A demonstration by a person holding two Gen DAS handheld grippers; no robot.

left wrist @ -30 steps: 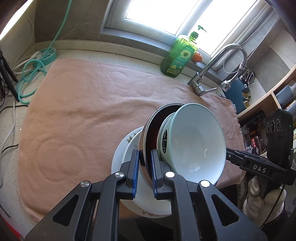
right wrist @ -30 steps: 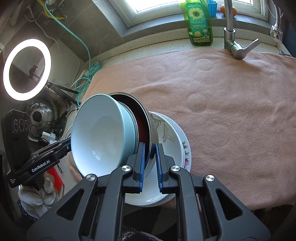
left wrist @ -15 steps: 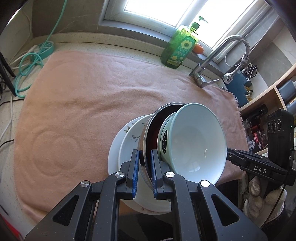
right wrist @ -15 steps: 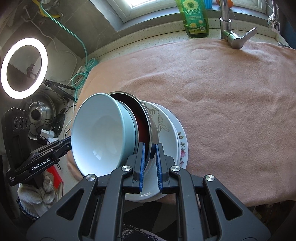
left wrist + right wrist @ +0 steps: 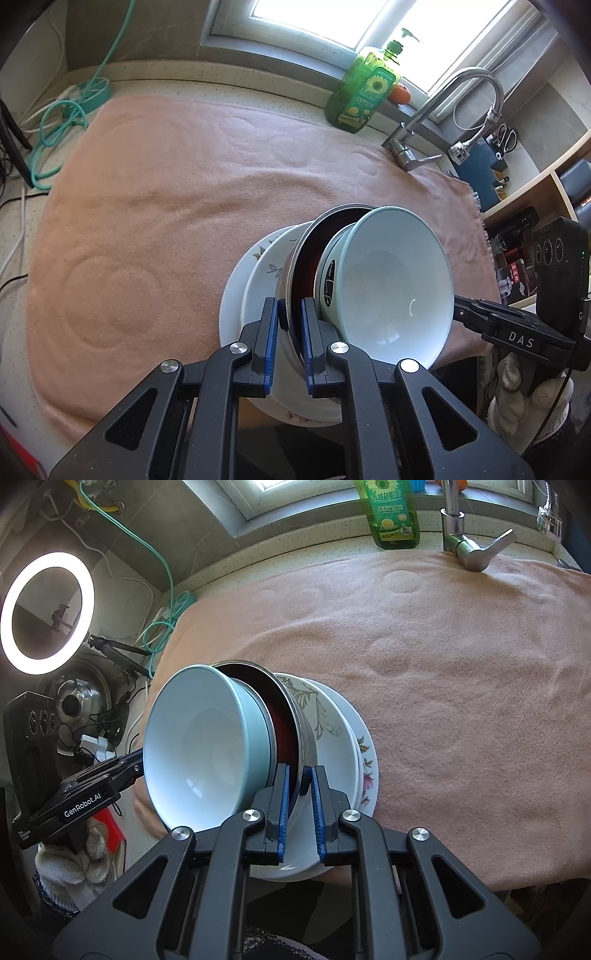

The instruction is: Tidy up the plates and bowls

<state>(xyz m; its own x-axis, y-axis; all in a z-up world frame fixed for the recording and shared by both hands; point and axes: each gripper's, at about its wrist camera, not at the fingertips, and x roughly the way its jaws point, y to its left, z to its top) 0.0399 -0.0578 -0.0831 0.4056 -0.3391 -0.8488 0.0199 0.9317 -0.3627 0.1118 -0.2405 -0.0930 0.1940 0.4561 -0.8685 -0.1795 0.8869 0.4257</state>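
A nested stack is held between both grippers above the pink towel's front edge. A white bowl [image 5: 388,288] sits inside a steel bowl with a dark red inside [image 5: 301,258], which rests on two floral plates [image 5: 258,273]. My left gripper [image 5: 289,310] is shut on the steel bowl's rim. My right gripper [image 5: 300,779] is shut on the opposite rim of the same steel bowl [image 5: 306,734]. The white bowl [image 5: 207,746] and plates [image 5: 351,746] also show in the right wrist view, tilted.
The pink towel [image 5: 184,192] covers the counter. A green soap bottle [image 5: 364,96] and a tap [image 5: 443,110] stand at the back. Teal cable [image 5: 59,125] lies at the left. A ring light [image 5: 44,613] and a pot lid [image 5: 77,701] are off the counter's left end.
The held stack has moved forward over the towel and lifted a little. Both grips are unchanged.
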